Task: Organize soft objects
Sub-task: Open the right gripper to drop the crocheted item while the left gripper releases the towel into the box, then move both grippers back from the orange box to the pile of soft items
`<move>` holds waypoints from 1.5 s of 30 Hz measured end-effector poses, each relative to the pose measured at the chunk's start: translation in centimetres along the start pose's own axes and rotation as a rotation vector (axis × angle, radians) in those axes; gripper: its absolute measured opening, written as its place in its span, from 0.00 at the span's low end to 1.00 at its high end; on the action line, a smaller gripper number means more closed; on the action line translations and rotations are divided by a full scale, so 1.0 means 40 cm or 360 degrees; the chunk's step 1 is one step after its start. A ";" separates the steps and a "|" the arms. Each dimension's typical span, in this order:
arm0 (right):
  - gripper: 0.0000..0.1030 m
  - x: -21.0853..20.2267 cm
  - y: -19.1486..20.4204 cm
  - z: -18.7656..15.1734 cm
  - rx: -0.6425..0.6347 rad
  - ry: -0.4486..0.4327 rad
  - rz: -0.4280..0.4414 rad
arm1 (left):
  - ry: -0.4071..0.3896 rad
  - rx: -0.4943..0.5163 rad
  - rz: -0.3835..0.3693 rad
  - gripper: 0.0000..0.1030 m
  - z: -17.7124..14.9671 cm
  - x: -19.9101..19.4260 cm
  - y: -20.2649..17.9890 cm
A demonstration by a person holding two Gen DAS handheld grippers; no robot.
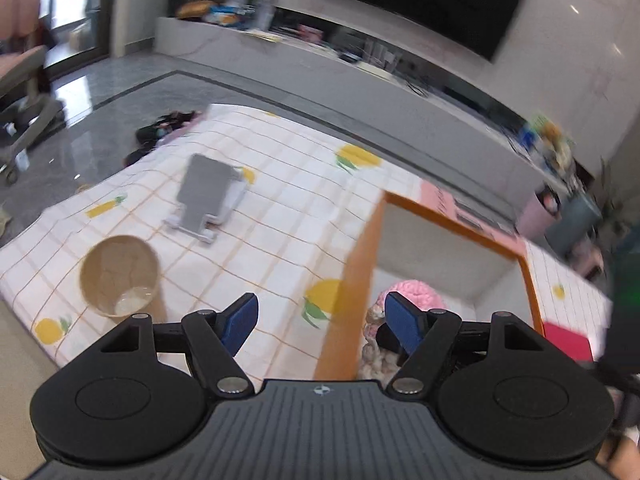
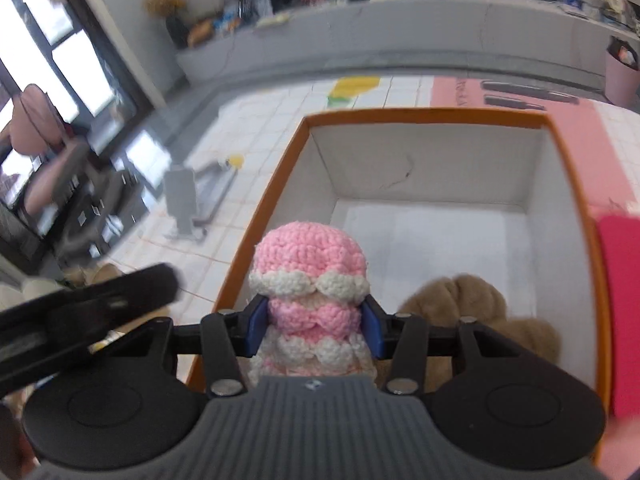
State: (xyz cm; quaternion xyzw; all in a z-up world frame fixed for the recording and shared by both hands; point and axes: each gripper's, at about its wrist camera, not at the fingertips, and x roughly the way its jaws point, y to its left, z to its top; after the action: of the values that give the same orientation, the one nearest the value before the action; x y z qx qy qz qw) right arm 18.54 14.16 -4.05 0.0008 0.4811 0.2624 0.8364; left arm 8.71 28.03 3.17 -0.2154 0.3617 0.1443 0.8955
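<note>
**Crochet toy held over the orange box**

Right claw (image 2: 316,330): blue pads clamped on both sides of a pink-and-white crochet toy (image 2: 310,264), its pink cap pointing away from the camera. The toy sits above the near left corner of the orange-rimmed box (image 2: 424,114), white inside. A brown plush toy (image 2: 472,304) lies in the box at its near side, just right of the crochet toy.

Left claw (image 1: 320,322): jaws spread wide, nothing between the pads, hanging over the box's left wall. Through its view the pink toy shows just inside the box.

The tabletop carries a checked cloth with lemon print (image 1: 280,184). Left of the box stand a grey phone stand (image 1: 208,196) and, nearer, a tan paper cup (image 1: 120,276). A bright pink object (image 2: 620,312) lies at the box's right side; what it is cannot be told.
</note>
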 end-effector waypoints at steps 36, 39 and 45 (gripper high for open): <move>0.94 -0.202 -0.062 -0.032 -0.0238 -0.0219 -0.0212 | -0.0032 0.0124 0.0014 0.81 -0.007 -0.046 -0.053; 0.95 -0.310 -0.101 -0.067 -0.0306 -0.0312 -0.0270 | -0.0142 0.0094 -0.0129 0.82 -0.019 -0.090 -0.101; 0.97 -0.501 -0.244 -0.143 -0.0205 -0.0434 -0.0453 | -0.0065 0.0155 -0.0407 0.84 -0.077 -0.124 -0.249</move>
State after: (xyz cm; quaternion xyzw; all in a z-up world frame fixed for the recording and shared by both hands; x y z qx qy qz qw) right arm 10.22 -4.52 6.52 -0.0850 0.3410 0.1694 0.9208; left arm 7.57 17.37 7.50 -0.2131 0.3197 0.0156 0.9231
